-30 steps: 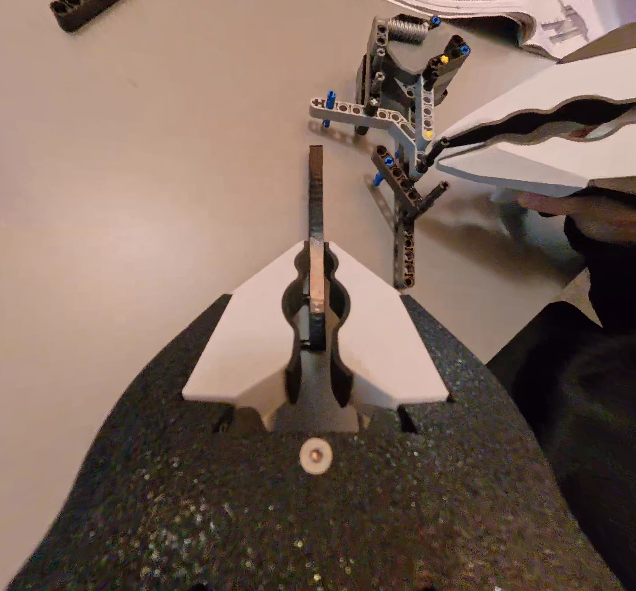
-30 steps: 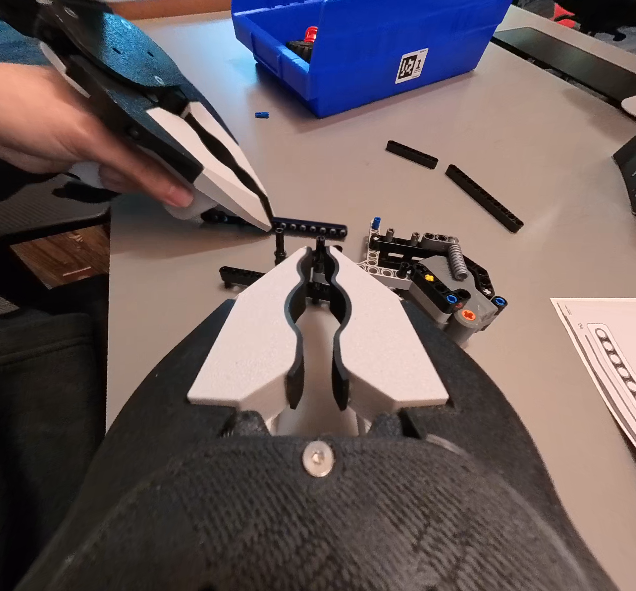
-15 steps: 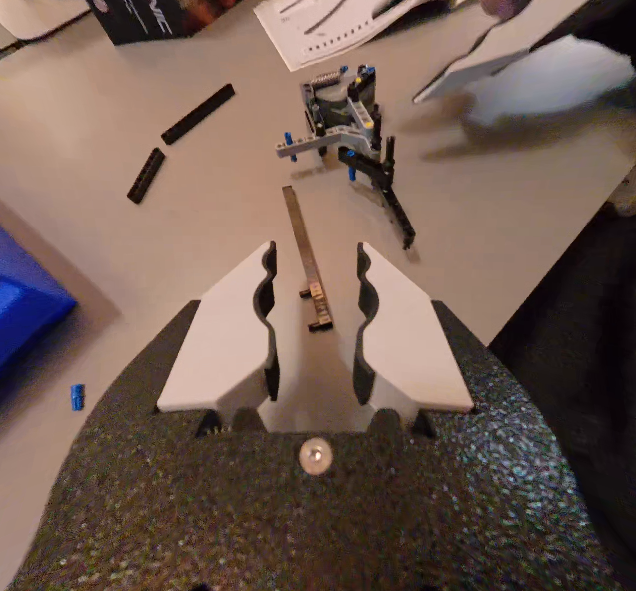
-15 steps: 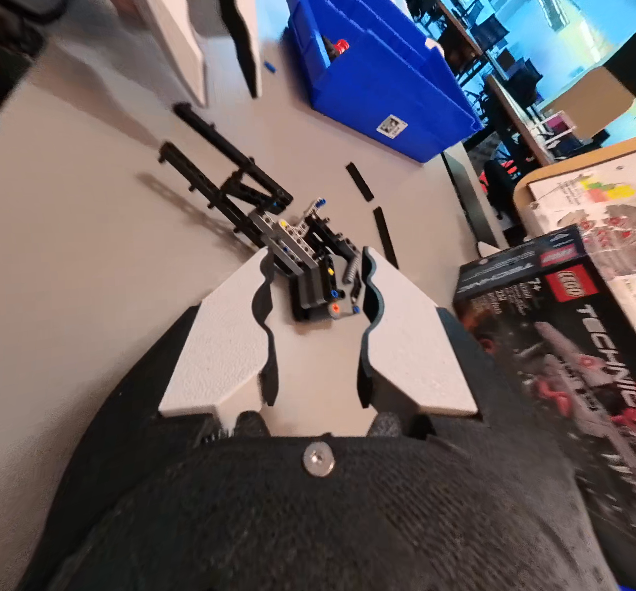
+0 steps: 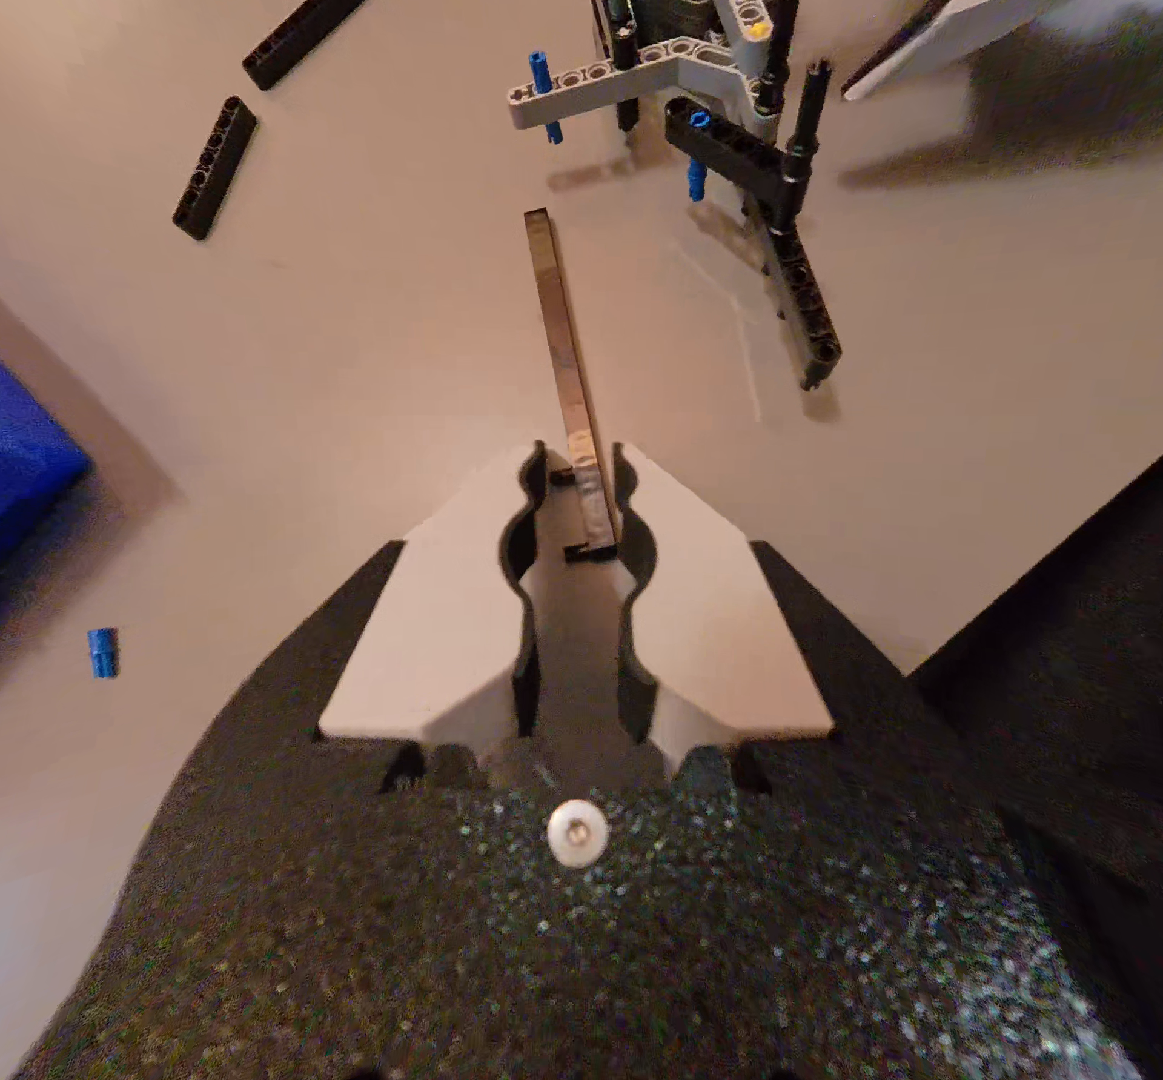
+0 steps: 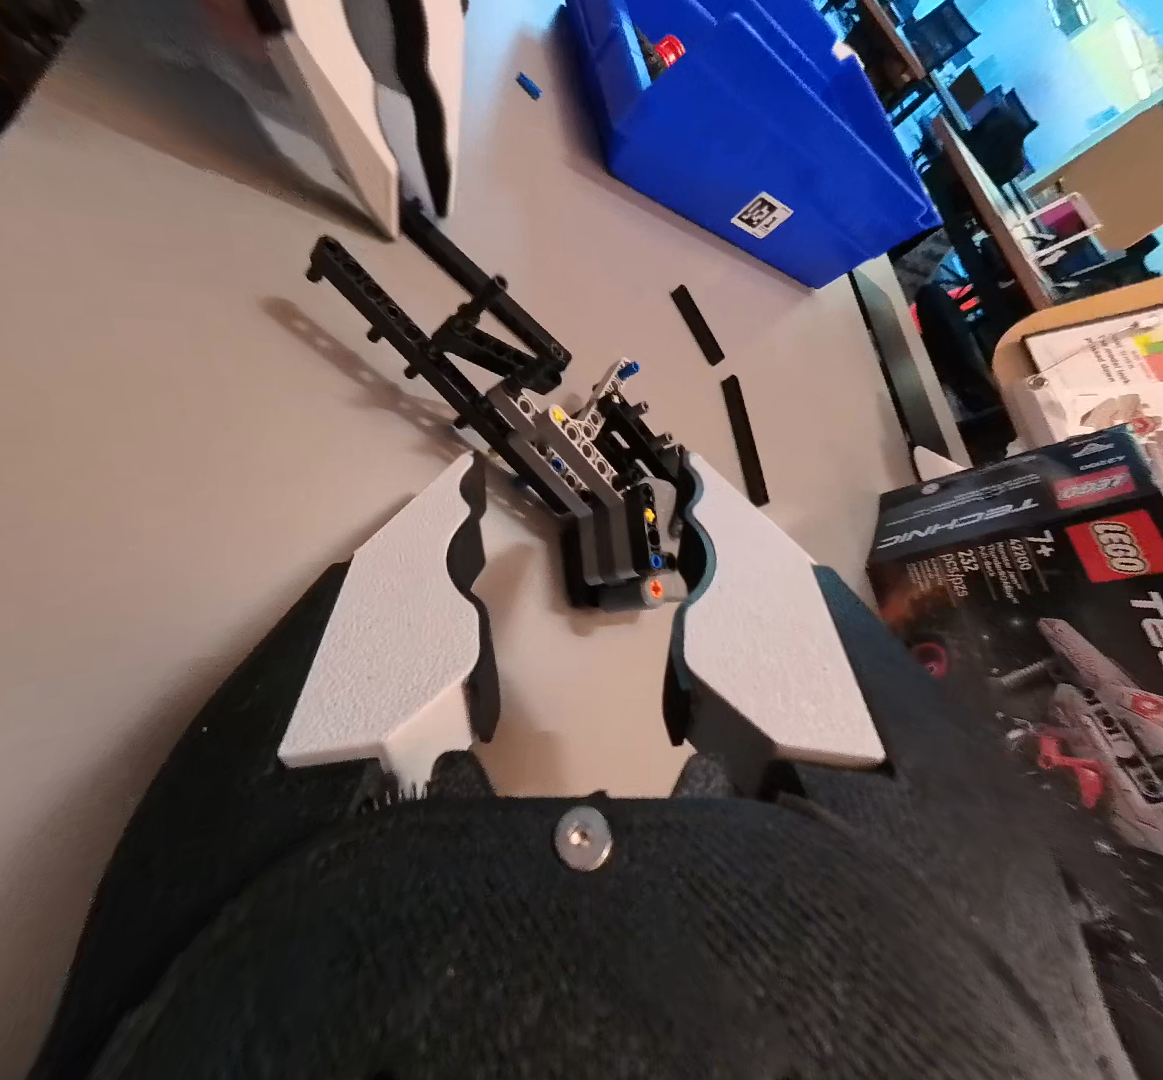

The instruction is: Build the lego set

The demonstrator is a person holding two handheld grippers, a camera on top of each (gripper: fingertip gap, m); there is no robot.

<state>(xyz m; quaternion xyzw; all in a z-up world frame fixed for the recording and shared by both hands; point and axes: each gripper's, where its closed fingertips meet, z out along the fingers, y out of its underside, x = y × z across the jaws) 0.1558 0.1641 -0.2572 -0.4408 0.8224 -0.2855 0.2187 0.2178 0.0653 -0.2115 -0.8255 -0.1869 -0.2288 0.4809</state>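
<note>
Warm dim light, blurred wide-angle edges

Left tongs (image 5: 576,452) reclosing around released beam (image 5: 566,357); right tongs (image 6: 582,471) now straddle assembly (image 6: 604,515)

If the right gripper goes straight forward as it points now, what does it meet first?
Most likely the partly built lego assembly: its grey and black block already lies between the open fingers of the right gripper, near the right finger. Depth is unclear.

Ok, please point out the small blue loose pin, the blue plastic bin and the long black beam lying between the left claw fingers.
small blue loose pin (image 5: 102,652), left wrist view, its middle.
blue plastic bin (image 6: 724,125), right wrist view, its near side wall.
long black beam (image 5: 563,345), left wrist view, mid-length.
</note>
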